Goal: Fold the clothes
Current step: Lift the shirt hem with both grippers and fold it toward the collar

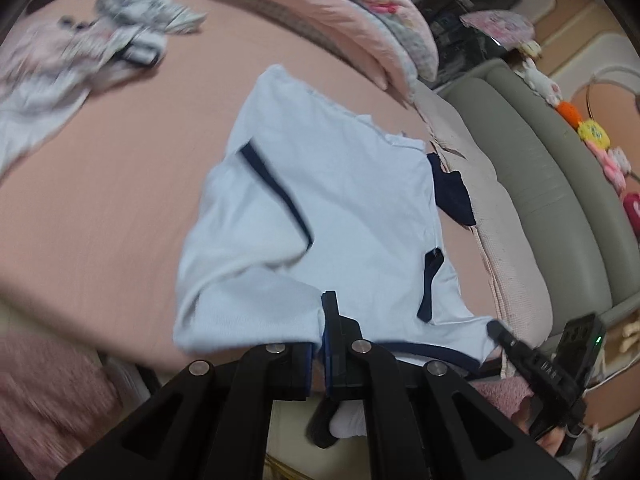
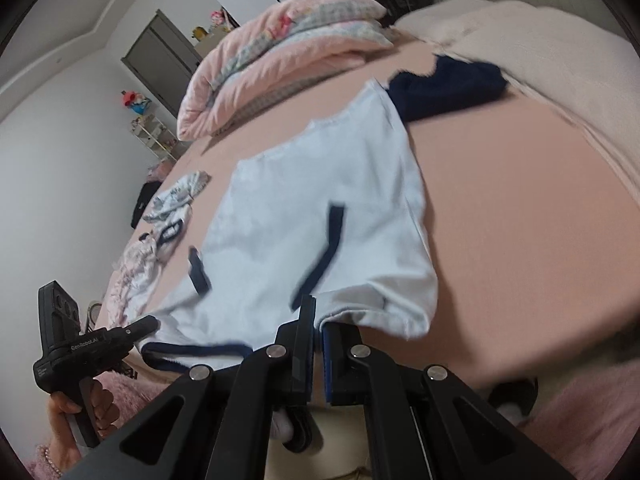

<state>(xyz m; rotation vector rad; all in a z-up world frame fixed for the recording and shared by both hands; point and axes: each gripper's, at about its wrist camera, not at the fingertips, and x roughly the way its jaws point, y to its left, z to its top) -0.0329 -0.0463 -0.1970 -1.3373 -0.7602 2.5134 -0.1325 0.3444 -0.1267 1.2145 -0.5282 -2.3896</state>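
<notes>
A pale blue T-shirt point(image 1: 320, 200) with navy trim lies spread on the pink bed; it also shows in the right wrist view point(image 2: 320, 208). My left gripper point(image 1: 322, 320) is shut on the shirt's near left shoulder edge. My right gripper point(image 2: 318, 324) is shut on the near right shoulder edge. The right gripper point(image 1: 500, 330) also shows in the left wrist view at the shirt's collar side, and the left gripper point(image 2: 148, 326) shows in the right wrist view. The navy collar band point(image 2: 192, 350) hangs between them at the bed's near edge.
A pile of patterned clothes point(image 1: 80, 52) lies at the far left of the bed point(image 1: 100, 200). A folded pink quilt point(image 1: 320, 4) sits at the head. A dark navy garment point(image 2: 444, 88) lies beyond the shirt. A grey padded bed rail point(image 1: 540, 184) runs along the right.
</notes>
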